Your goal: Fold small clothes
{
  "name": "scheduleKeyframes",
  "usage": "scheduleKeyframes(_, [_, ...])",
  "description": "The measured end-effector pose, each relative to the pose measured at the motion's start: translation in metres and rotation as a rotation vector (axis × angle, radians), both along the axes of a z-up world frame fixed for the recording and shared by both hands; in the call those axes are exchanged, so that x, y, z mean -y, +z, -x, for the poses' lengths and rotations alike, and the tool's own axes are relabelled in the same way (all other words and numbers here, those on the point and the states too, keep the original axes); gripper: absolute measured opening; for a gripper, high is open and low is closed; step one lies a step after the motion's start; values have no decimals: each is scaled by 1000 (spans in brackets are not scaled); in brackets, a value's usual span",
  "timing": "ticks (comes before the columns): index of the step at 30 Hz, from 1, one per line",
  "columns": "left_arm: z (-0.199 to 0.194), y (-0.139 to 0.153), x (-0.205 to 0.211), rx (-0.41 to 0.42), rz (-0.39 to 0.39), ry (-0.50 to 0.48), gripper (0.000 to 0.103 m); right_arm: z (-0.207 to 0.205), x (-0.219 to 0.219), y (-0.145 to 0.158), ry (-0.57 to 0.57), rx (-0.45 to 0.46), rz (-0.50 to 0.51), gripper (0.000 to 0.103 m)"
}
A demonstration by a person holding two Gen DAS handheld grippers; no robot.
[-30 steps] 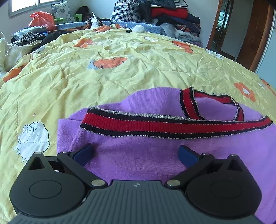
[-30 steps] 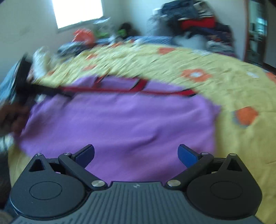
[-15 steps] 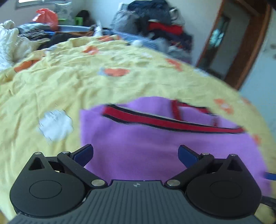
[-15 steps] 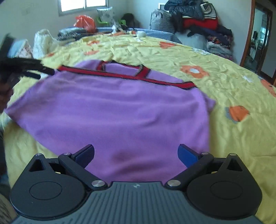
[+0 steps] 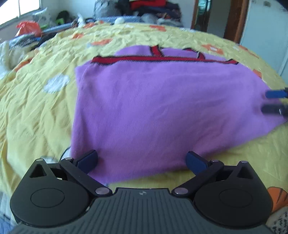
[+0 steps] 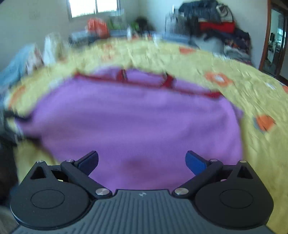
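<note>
A purple knit garment (image 5: 153, 108) with a red and black striped trim (image 5: 162, 58) along its far edge lies flat on the yellow bedspread (image 5: 36, 108). My left gripper (image 5: 142, 161) is open and empty, just over the garment's near left edge. My right gripper (image 6: 142, 161) is open and empty over the garment (image 6: 135, 122) near its front edge; its fingertips (image 5: 275, 94) also show at the right edge of the left wrist view. The right wrist view is blurred by motion.
The bedspread (image 6: 261, 90) has orange flower and white sheep prints. A pile of clothes and bags (image 5: 147, 9) stands beyond the bed's far edge. An orange bag (image 5: 28, 28) lies at the far left. A wooden door frame (image 5: 235, 19) is at the far right.
Both grippers have pulled back toward the garment's near edge, so more purple cloth shows ahead of each. The right gripper's tips now show at the right of the left wrist view.
</note>
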State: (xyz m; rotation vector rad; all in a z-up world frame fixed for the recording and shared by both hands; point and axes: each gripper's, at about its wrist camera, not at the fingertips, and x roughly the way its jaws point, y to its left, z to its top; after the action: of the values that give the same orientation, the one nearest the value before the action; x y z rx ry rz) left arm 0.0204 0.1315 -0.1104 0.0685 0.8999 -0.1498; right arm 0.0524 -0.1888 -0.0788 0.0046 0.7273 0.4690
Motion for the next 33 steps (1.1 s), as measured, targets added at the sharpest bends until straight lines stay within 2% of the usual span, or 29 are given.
scheduleKeyframes(2, [2, -1, 0, -6, -19, 1, 103, -15, -26, -5, 18, -24, -56, 103])
scheduleKeyframes(5, [4, 0, -1, -15, -14, 41, 103, -27, -71, -22, 73, -61, -20, 103])
scheduleKeyframes(6, [7, 0, 0, -16, -17, 58, 103, -24, -84, -25, 68, -35, 56, 103])
scheduleKeyframes(7, [10, 0, 1, -15, -19, 75, 103, -15, -100, -29, 102, 10, 179, 103])
scheduleKeyframes(8, [14, -1, 1, -15, -22, 97, 103, -6, -104, -28, 119, 57, 214, 103])
scheduleKeyframes(9, [19, -2, 3, -13, -34, 117, 103, -8, -98, -28, 107, 8, 181, 103])
scheduleKeyframes(10, [24, -2, 4, -6, -40, 136, 103, -5, -92, -29, 114, -2, 169, 103])
scheduleKeyframes(13, [31, 1, 3, -11, -35, 193, 103, 2, -81, -31, 158, 26, 163, 103])
scheduleKeyframes(15, [29, 6, -5, -75, 21, 235, 101, -1, -79, -29, 194, 21, 159, 103])
scheduleKeyframes(16, [29, 13, -11, -81, 59, 237, 101, 0, -79, -26, 220, 14, 159, 103])
scheduleKeyframes(18, [24, 33, -28, -22, 127, 238, 103, -2, -70, -19, 240, 11, 104, 103])
scheduleKeyframes(20, [2, 48, -47, -1, 207, 232, 103, -2, -68, -15, 257, -4, 67, 103])
scheduleKeyframes(23, [-51, 56, -77, 4, 270, 198, 103, 1, -82, -15, 283, 0, 100, 103])
scheduleKeyframes(26, [-113, 49, -99, -21, 307, 147, 103, 18, -95, -4, 259, 130, 116, 103])
scheduleKeyframes(29, [-169, 32, -121, -95, 465, 78, 103, 44, -104, 9, 211, 331, 95, 103])
scheduleKeyframes(32, [-204, 16, -134, -158, 533, 48, 103, 54, -133, 5, 178, 399, 268, 103])
scheduleKeyframes(33, [-212, 11, -138, -177, 570, 33, 103, 55, -140, 4, 152, 414, 297, 103])
